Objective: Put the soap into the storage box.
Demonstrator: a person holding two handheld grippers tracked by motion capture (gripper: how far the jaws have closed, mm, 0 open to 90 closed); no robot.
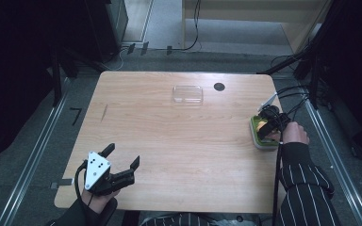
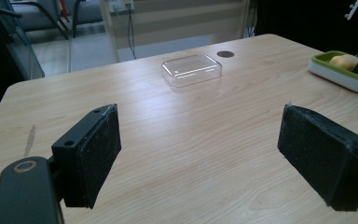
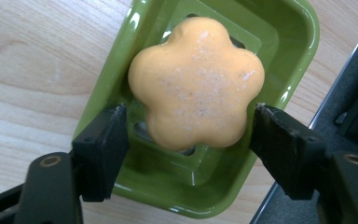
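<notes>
- Wooden table (image 1: 184,141) under a dim room, dark frames either side, cables trailing across the grey floor beyond the far edge.
- Up at the far middle of the table sits a clear lid (image 1: 187,94), low and rectangular, with a small dark hole (image 1: 219,86) in the tabletop just to its right.
- Left gripper (image 1: 121,157) hovers at the near left corner, jaws spread wide — nothing between them but bare wood, as the left gripper view confirms.
- From that same view the lid (image 2: 191,70) lies well ahead, and the dish (image 2: 342,72) shows far off at the right edge.
- Over to the right edge of the table: a green dish (image 1: 263,134) with a white base, and the right gripper (image 1: 266,125) is down over it, hand (image 1: 294,133) and striped sleeve (image 1: 306,183) coming in from below.
- Right gripper view now — an orange, flower-shaped soap (image 3: 196,84) lies in the dish (image 3: 121,70).
- Its jaws stand either side of the soap's near end, open, the right pad (image 3: 275,135) at the soap's edge and the left pad (image 3: 114,140) just beside it; whether either is truly touching, cannot tell.
</notes>
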